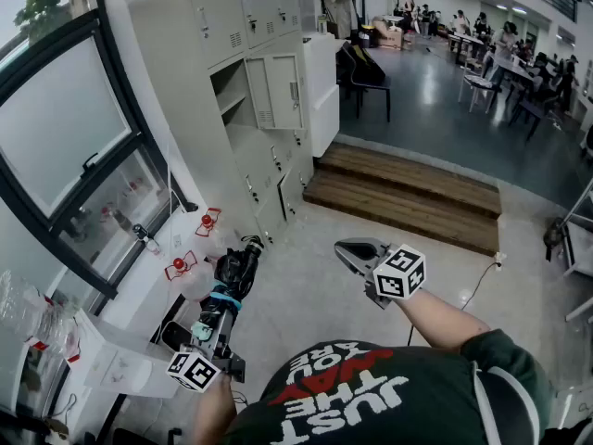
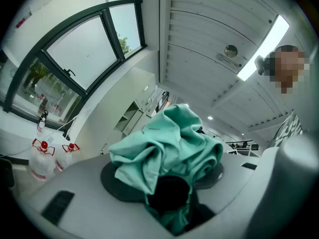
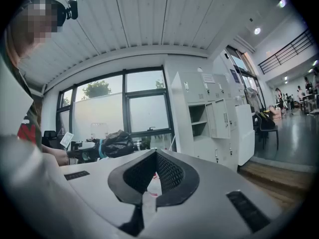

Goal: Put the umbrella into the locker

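The left gripper (image 1: 220, 315) was clamped on a folded black umbrella with a teal fabric band (image 1: 236, 269), which was held out beside the dark-framed window (image 1: 65, 128). The right gripper (image 1: 359, 250) was seen empty, its jaws together. The tall white metal locker bank (image 1: 269, 91) was seen well ahead of the umbrella, with one compartment open

Big dark-framed window (image 1: 65, 137) on the left, two clear jugs with red caps (image 1: 188, 273) sitting low beside the wall. Wooden steps (image 1: 408, 193) climb to a glossy floor, black chair (image 1: 369, 74) up there, people at tables (image 1: 491, 49) far back.
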{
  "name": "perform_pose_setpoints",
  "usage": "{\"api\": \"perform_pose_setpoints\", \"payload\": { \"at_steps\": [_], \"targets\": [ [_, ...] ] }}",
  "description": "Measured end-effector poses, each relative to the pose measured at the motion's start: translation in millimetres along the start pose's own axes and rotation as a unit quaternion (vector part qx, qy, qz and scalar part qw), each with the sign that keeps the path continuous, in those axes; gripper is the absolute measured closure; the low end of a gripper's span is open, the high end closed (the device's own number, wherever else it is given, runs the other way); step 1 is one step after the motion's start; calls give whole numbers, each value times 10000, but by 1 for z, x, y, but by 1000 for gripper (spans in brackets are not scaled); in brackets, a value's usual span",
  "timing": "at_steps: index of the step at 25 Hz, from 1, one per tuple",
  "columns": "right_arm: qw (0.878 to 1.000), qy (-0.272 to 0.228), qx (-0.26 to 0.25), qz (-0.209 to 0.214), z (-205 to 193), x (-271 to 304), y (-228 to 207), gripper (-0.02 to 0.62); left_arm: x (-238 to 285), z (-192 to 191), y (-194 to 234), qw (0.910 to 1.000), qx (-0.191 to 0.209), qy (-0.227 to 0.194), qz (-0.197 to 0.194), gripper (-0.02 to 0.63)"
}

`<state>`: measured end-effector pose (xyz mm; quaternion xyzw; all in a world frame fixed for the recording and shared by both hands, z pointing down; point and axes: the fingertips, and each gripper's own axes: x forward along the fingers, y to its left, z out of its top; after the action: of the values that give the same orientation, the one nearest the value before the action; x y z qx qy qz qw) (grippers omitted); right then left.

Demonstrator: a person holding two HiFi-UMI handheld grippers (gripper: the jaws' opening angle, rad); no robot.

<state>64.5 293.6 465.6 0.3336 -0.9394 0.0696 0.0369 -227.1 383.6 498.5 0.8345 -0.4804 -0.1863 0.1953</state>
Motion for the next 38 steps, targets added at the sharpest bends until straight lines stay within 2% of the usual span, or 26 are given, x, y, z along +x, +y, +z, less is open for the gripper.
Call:
{"api": "perform_pose_setpoints", "payload": {
  "at_steps": [18,22,32,38],
  "targets": [
    [9998,-67,160,21,6,-9,-18,563,22,-5,-11,10000,-21,27,-17,382],
    [9997,-79,191,100,12,-20,-29,562,37,-13,-26,10000,-56,-20,15,382],
    [9988,-17,-102,480,29,-45,-71,561,88,-48,-78,9990,-172,-375,186,382],
    [9977,-37,-136,658,35,-46,-92,561,105,-60,-89,9988,-195,-323,305,382]
  ]
}}
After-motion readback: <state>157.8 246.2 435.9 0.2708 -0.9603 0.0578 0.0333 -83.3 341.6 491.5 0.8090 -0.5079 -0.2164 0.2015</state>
